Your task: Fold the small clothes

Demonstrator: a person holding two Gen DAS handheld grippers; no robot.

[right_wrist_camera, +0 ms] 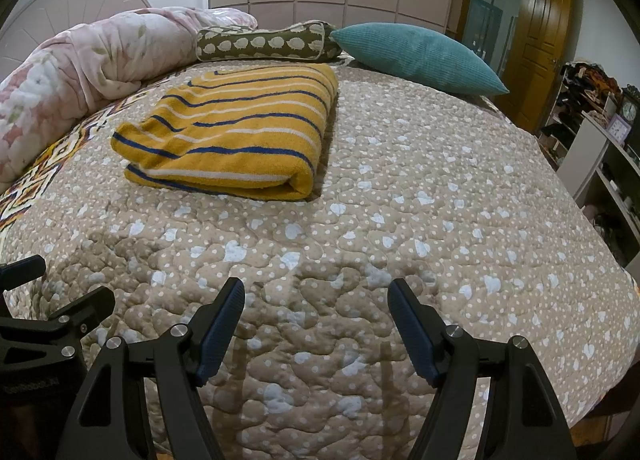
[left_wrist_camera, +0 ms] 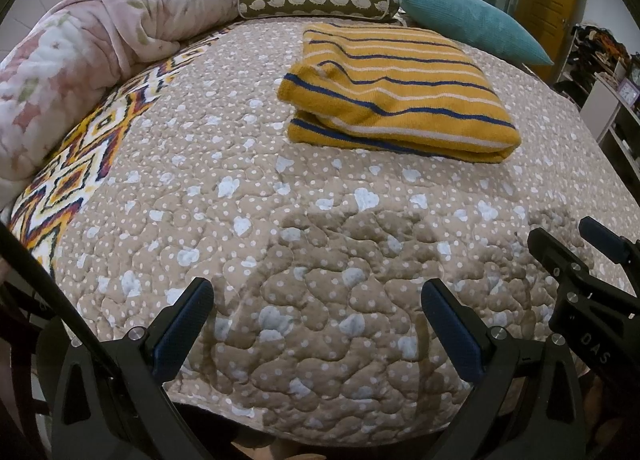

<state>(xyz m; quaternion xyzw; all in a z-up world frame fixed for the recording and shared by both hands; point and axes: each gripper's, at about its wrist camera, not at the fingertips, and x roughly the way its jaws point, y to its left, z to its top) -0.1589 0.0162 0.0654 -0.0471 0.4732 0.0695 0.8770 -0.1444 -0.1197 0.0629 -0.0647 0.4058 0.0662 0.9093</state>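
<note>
Mid-bed on the quilt [left_wrist_camera: 248, 164], striped yellow garment [left_wrist_camera: 400, 100] sits folded; left gripper [left_wrist_camera: 316, 324] and right gripper [right_wrist_camera: 316, 324] both gape empty, well short. Risk: grabbing one layer unfolds it

Both cams ride the grippers, low over near edge of bed quilt [left_wrist_camera: 248, 164], looking fwd and down across it. Left view sits left of right view; each catches the other gripper at its frame edge. Shared: striped folded cloth [right_wrist_camera: 236, 128], teal pillow [right_wrist_camera: 416, 56], pink duvet [left_wrist_camera: 80, 48], wardrobe wall.
</note>
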